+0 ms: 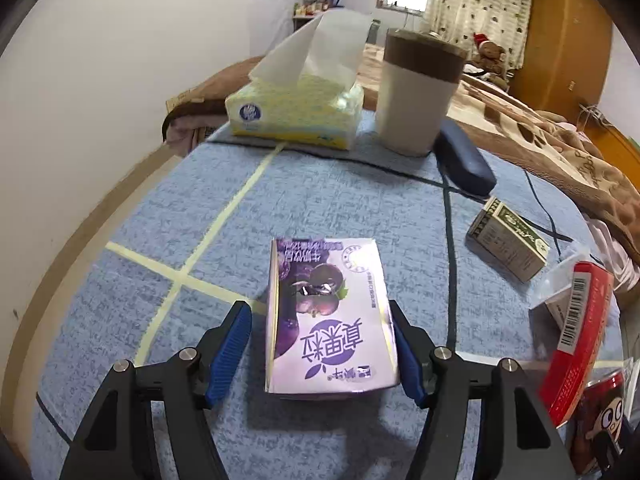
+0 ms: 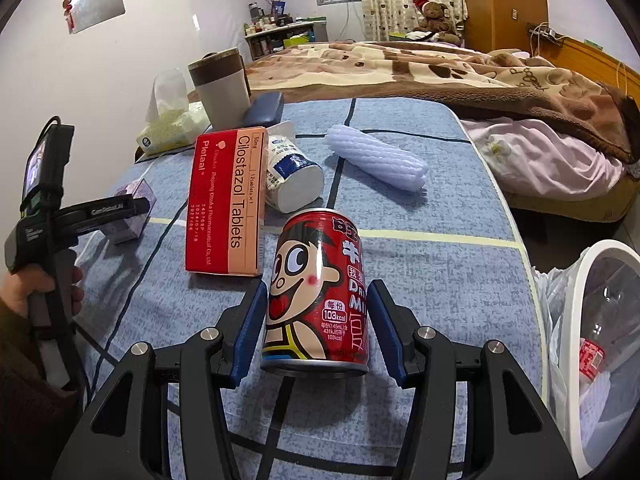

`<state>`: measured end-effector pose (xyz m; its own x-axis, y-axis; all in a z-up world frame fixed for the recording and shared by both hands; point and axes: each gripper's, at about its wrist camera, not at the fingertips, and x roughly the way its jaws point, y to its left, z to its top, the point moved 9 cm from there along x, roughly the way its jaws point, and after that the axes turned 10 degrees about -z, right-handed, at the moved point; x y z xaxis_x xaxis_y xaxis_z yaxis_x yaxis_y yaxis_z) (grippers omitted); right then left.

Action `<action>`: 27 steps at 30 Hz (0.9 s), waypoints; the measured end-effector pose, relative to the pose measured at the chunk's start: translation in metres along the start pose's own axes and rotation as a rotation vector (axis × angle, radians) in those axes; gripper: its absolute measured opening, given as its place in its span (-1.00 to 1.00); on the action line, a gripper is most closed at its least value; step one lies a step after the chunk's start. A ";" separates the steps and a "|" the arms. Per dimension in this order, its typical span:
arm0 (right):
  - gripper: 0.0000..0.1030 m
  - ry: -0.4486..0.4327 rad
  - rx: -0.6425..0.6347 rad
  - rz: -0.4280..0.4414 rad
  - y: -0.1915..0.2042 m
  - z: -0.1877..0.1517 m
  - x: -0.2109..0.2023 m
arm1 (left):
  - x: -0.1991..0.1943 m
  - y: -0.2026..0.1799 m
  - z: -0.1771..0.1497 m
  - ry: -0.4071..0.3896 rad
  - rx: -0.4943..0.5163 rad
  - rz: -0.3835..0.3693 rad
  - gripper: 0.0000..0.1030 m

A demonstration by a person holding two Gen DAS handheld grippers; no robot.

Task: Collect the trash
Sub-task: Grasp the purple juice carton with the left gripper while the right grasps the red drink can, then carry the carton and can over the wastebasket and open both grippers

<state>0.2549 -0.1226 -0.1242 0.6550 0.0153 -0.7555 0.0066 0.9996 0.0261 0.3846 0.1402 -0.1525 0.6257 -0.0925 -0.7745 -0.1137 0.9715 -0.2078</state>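
Blue-padded fingers of the left hand-held gripper [image 1: 322,354] straddle a purple milk carton [image 1: 330,316] lying flat on the blue quilted surface [image 1: 320,208]. The right pad touches the carton's side, while a clear gap shows at the left pad, so the jaws are spread and not clamped. Beyond the carton, at the far edge, a yellow tissue pack [image 1: 296,110] sits to the left, just beside a grey and brown lidded cup [image 1: 416,92]. A dark blue case [image 1: 466,160] lies just right of the cup. A small green and white box [image 1: 508,238] lies nearer on the right.

On the right wrist view, the right hand-held gripper [image 2: 318,332] flanks a red milk drink can [image 2: 316,292] that leans slightly left on the surface. Small gaps show on both sides of the can, so this gripper is released too. Just behind and left of the can lies a red Cilostazol tablet box [image 2: 228,204]. A tipped white paper cup [image 2: 294,178] touches the tablet box's right edge. A white foam sleeve [image 2: 378,158] lies farther right, apart from the cup. A white trash bin [image 2: 600,320] lined with a plastic bag stands off the surface's right edge, with a red-labelled item inside.
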 end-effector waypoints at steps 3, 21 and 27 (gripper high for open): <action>0.04 -0.002 -0.004 0.002 0.000 0.000 -0.001 | 0.000 -0.003 -0.001 0.000 0.010 -0.007 0.08; 0.03 -0.087 0.031 0.029 -0.010 0.004 -0.033 | -0.070 -0.049 -0.017 -0.110 0.102 -0.110 0.08; 0.03 -0.126 0.048 0.039 -0.019 0.006 -0.053 | -0.096 -0.068 -0.029 -0.132 0.130 -0.151 0.08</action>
<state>0.2248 -0.1428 -0.0808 0.7452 0.0478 -0.6652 0.0137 0.9961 0.0870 0.3095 0.0762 -0.0814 0.7249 -0.2181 -0.6534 0.0839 0.9694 -0.2306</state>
